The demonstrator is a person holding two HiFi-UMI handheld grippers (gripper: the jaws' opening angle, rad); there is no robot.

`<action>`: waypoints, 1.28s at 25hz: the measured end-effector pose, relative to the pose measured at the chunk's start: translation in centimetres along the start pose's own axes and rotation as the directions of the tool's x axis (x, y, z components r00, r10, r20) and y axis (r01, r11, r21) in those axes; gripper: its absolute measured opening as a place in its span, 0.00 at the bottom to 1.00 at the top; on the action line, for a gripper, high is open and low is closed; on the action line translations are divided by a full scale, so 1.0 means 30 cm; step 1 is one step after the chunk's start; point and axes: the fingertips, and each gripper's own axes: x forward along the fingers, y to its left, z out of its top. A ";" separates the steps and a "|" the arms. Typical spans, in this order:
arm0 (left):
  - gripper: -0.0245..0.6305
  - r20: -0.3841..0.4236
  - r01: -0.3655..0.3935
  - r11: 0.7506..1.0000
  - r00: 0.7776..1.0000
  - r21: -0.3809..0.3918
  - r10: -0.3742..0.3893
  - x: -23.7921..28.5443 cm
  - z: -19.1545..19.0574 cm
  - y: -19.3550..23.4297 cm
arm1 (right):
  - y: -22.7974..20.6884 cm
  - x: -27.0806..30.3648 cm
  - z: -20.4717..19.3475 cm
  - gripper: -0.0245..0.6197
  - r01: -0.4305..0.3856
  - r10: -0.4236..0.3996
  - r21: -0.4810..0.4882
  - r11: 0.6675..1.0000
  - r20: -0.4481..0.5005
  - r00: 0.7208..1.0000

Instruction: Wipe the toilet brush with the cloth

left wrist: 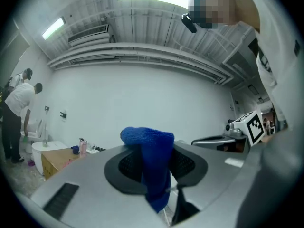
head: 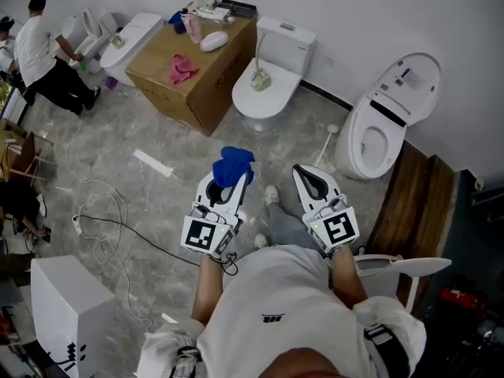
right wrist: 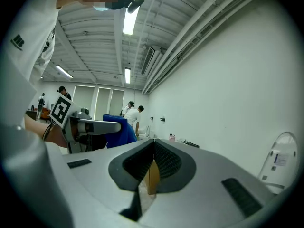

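Observation:
In the head view my left gripper [head: 235, 181] is shut on a blue cloth [head: 234, 164], which bunches up over its tips. The left gripper view shows the same cloth [left wrist: 153, 167] pinched between the jaws and draped over them. My right gripper [head: 304, 172] is held level beside it, shut with nothing in it; its jaws [right wrist: 153, 152] meet in the right gripper view. A white brush with a curved handle stands in a holder [head: 260, 77] on the closed lid of the toilet ahead. Another white long-handled brush [head: 325, 143] leans on the floor between the two toilets. Both grippers are well short of them.
A cardboard box [head: 206, 81] at the back left carries a pink cloth [head: 182, 68] and bottles. A toilet with its lid raised [head: 386, 124] stands at the right, with wooden planks [head: 413, 203] beside it. Cables [head: 110, 227] lie on the floor at the left. A person [head: 43, 53] bends at the far left.

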 end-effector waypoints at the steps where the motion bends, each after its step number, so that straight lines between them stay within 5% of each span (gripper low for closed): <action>1: 0.23 -0.005 -0.005 1.000 1.000 -0.003 0.005 0.040 0.003 0.029 | -0.032 0.037 0.000 0.03 -0.004 0.004 0.002 1.000 -0.002 1.000; 21: 0.22 -0.056 -0.093 0.996 0.994 0.016 0.094 0.685 0.016 0.387 | -0.586 0.572 -0.032 0.03 -0.109 0.109 0.012 0.994 -0.022 0.994; 32: 0.22 -0.063 -0.120 0.993 0.991 -0.004 0.119 0.862 -0.018 0.516 | -0.720 0.757 -0.089 0.03 -0.140 0.142 0.037 0.989 -0.060 0.988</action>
